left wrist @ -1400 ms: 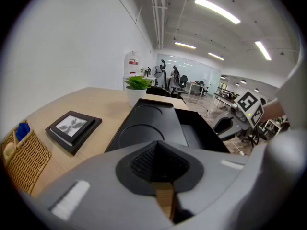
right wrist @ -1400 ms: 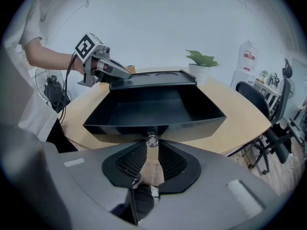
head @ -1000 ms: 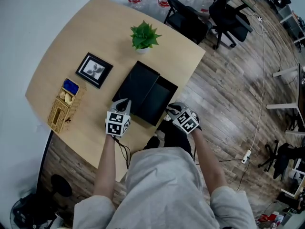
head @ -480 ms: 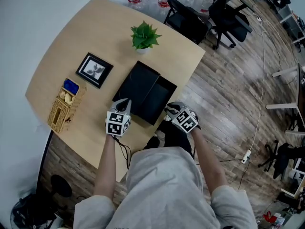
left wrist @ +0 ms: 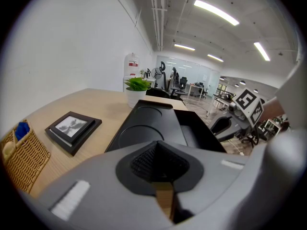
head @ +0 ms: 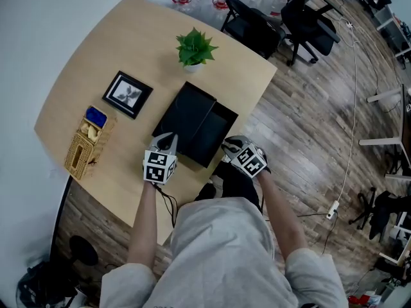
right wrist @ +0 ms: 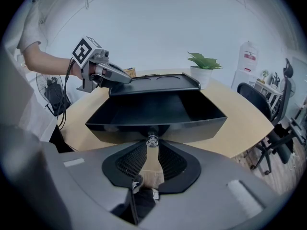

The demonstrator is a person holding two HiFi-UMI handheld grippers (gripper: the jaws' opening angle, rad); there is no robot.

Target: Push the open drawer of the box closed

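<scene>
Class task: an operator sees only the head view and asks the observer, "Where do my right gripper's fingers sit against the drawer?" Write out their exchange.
Observer: The right gripper view shows the right gripper with the small knob between its fingertips, at the middle of the front of the drawer.
Operator: And the left gripper's fingers?
Observer: The left gripper has its fingers together with nothing between them. It is aimed along the top of the box.
Operator: Is anything inside the drawer?
Observer: The right gripper view looks into it, and its inside appears bare.
</scene>
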